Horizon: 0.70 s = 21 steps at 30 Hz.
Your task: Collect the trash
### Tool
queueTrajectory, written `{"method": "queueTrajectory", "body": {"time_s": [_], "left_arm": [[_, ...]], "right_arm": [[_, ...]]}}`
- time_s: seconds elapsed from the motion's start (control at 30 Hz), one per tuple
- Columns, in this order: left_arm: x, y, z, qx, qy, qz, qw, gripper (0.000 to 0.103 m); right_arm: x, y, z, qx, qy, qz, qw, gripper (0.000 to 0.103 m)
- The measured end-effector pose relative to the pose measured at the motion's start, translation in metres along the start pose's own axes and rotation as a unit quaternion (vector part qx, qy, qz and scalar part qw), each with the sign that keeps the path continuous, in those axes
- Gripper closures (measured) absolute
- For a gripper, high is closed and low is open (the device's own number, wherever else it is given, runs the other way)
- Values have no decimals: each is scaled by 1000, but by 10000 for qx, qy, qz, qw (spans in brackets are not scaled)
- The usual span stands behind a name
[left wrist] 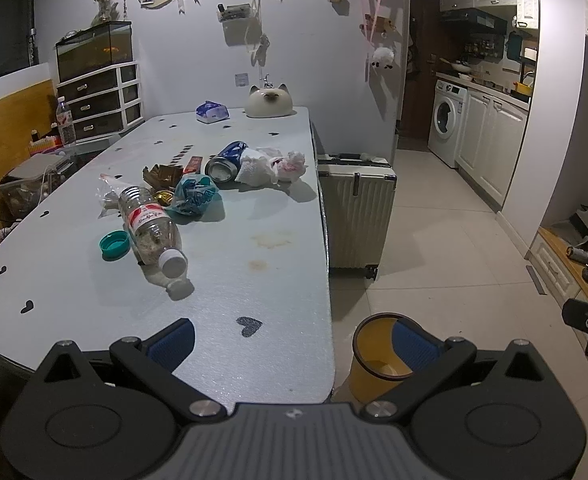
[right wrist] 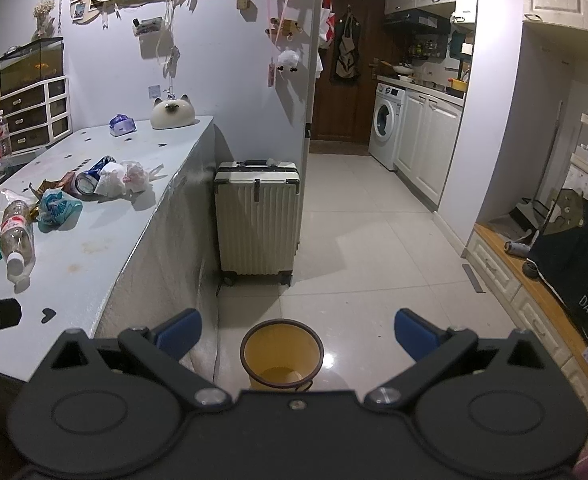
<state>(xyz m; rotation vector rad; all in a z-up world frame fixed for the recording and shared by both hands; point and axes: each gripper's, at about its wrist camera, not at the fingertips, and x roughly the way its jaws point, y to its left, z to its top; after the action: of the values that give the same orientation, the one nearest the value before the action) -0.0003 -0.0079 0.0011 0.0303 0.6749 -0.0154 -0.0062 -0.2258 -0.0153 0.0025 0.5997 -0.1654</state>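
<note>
Both jaws spread, empty: left gripper (left wrist: 291, 344) faces the plastic bottle (left wrist: 151, 226) on the table (left wrist: 253, 288), likely light and slippery; grip mid-body.

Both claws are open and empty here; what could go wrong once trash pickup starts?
The plastic bottle lies on its side near the teal cap and may roll when nudged. The crumpled tissues lean on the blue can, so one grab might drag both. The yellow bin sits below the table edge; drops could miss.
</note>
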Motion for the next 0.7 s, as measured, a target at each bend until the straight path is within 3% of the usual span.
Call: {"method": "queueTrajectory", "body": {"time_s": [0.7], "left_arm": [[4, 1, 0, -7, 0, -8, 10000, 0]], "right_arm": [[0, -4, -1, 4, 11, -6, 10000, 0]]}}
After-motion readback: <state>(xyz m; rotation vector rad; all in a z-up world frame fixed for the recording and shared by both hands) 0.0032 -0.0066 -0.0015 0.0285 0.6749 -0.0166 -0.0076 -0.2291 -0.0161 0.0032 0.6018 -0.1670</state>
